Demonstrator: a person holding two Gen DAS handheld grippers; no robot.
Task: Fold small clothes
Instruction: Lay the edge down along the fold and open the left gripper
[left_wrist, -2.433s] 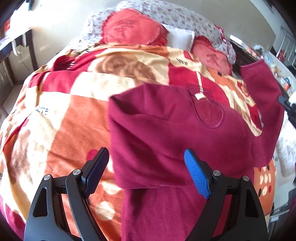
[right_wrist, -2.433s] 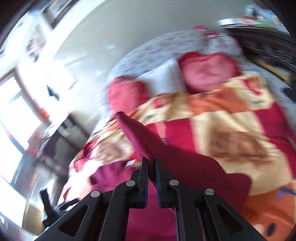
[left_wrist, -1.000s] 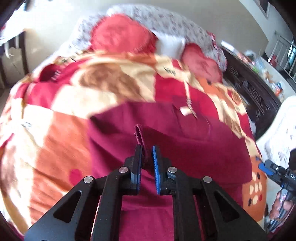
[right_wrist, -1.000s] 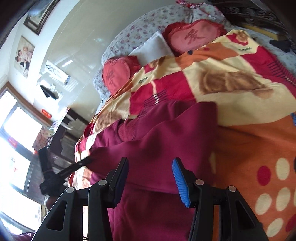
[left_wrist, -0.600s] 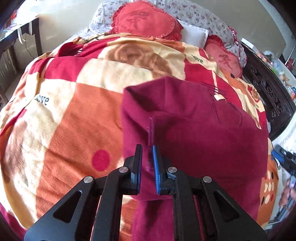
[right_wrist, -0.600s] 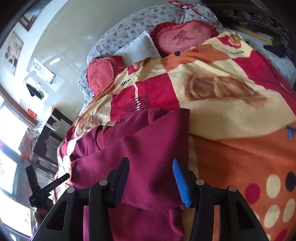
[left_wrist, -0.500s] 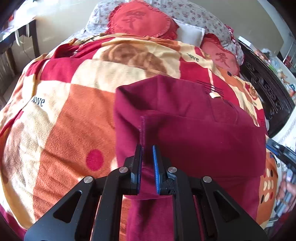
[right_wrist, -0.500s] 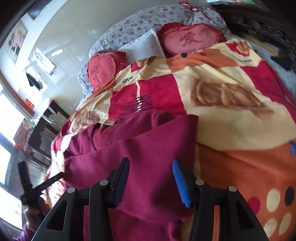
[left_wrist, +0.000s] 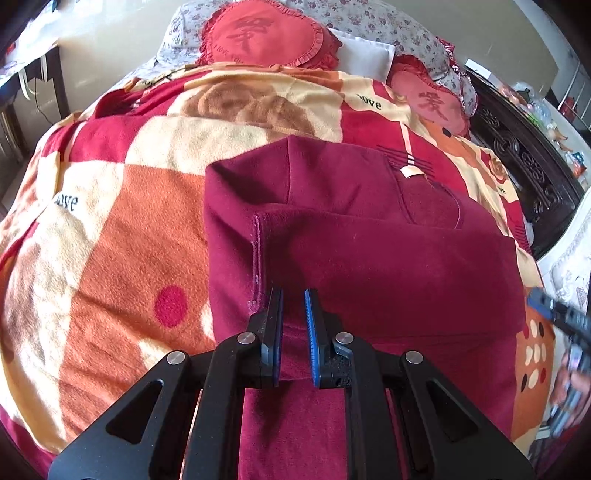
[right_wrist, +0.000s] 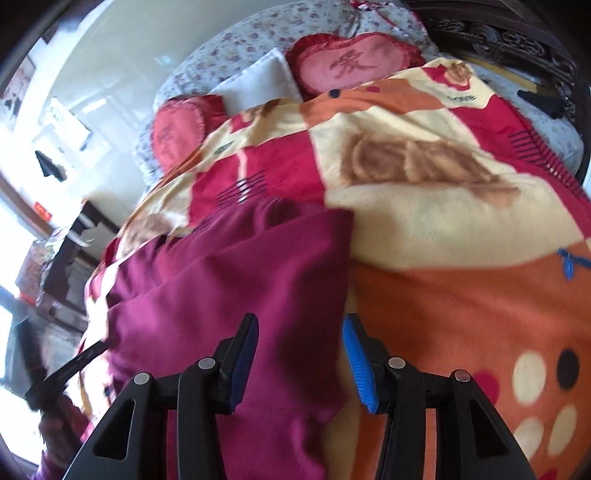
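Maroon top lies on the bed's blanket, its second sleeve now folded across, as the left claw parts slightly, letting go, and the right claw hovers wide open, side folds apparently done.

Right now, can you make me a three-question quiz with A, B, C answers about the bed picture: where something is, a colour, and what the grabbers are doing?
1. Where does the folded top lie?
A. on the patterned blanket
B. on the floor
C. on a chair

2. What colour is the top?
A. green
B. dark red
C. white

3. How do the jaws stand?
A. both wide open
B. both shut tight
C. left nearly closed, right wide open

Answers:
1 A: the top rests on the blanket.
2 B: its cloth is dark red in both views.
3 C: the left gripper shows a narrow gap over the cloth, while the right gripper shows a wide one.
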